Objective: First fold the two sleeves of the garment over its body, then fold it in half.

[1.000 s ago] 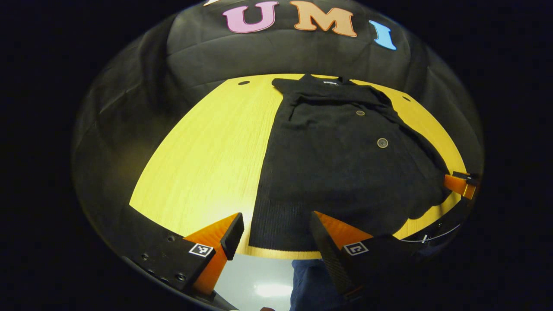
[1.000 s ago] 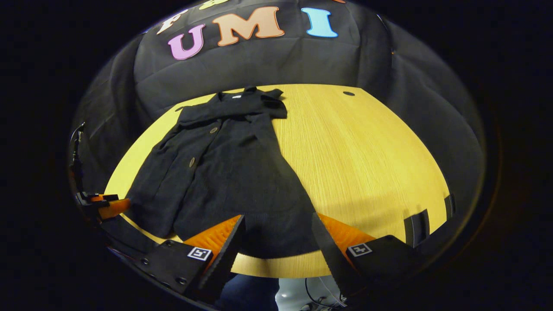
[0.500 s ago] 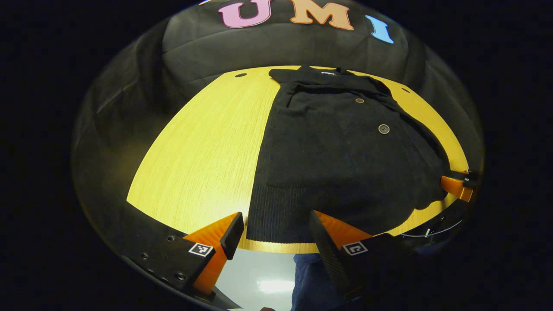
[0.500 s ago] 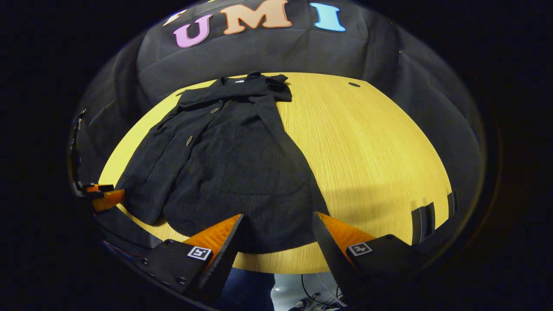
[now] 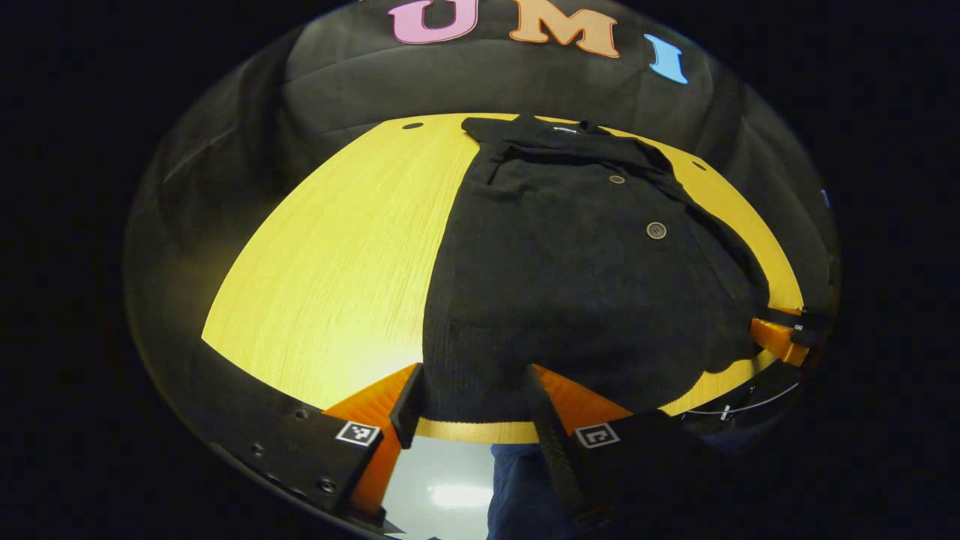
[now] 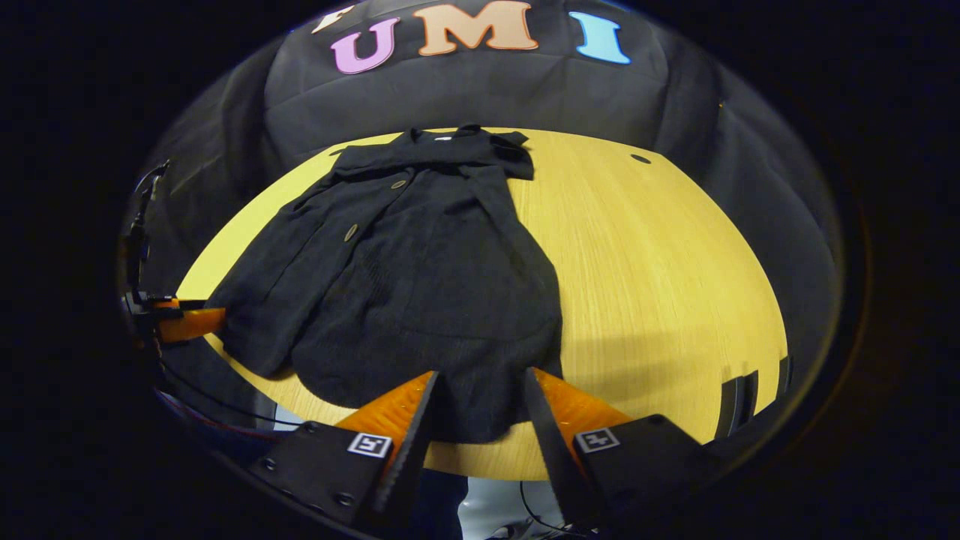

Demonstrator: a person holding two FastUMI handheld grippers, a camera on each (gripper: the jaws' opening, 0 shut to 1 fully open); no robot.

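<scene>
Garment (image 5: 577,292) lies flat on the yellow bench (image 5: 337,255), a dark buttoned cardigan with its collar (image 6: 442,142) at the far edge by the booth wall and its hem (image 6: 450,405) at the near edge. So its long axis runs straight away from the person, collar far, hem near.

How far along? By the look of it, the sleeves are done: in the right gripper view both sides seem turned in over the body, no sleeve trails out on the wood, and the outline is a narrow strip. What is left, I judge, is the fold in half, hem up to collar.

And both tongs are set for just that. The left tongs (image 5: 469,401) sit at the near hem, fingers apart with the ribbed edge between them; they are parted, not yet pinching as far as I can tell. The right tongs (image 6: 480,405) are also parted, straddling the hem on their side, cloth in the gap but no squeeze visible. From the left gripper view the right tongs show at the garment's far corner, and the left tongs appear at the left edge of the right gripper view.

Two buttons (image 5: 656,230) show on the front, face up.
</scene>
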